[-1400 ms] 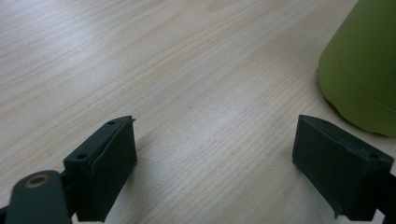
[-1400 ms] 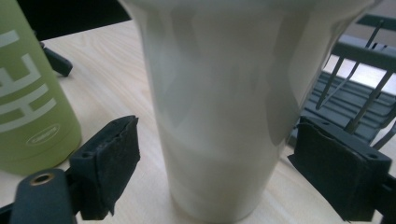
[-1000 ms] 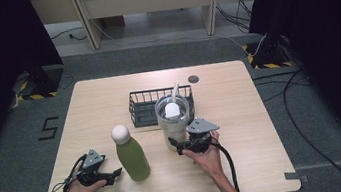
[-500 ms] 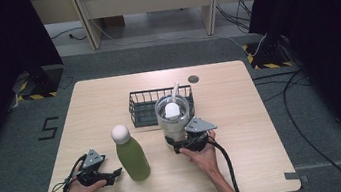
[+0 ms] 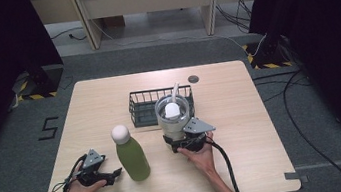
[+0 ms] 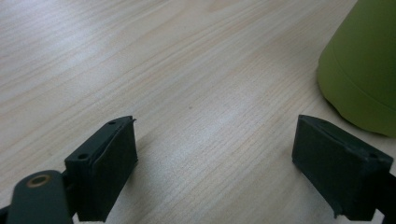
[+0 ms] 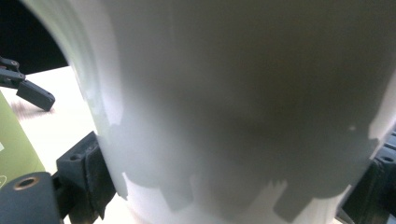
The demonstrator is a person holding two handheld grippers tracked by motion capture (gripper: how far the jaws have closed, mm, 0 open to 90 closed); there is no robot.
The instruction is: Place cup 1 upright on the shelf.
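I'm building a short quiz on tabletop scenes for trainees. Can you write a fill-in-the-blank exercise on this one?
1. The bottle with the white cap has a body coloured ____.
2. The right hand-held gripper has its jaws on either side of the white ____.
3. Behind the white tumbler stands a black wire ____.
4. The left hand-held gripper has its jaws ____, with bare table between them.

Missing words: green; tumbler; basket; open

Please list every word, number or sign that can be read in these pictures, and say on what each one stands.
"5": a large dark numeral on the grey floor, left of the table.
Green bottle: pale marks at its base in the right gripper view, too blurred to read.
White tumbler: no readable text.
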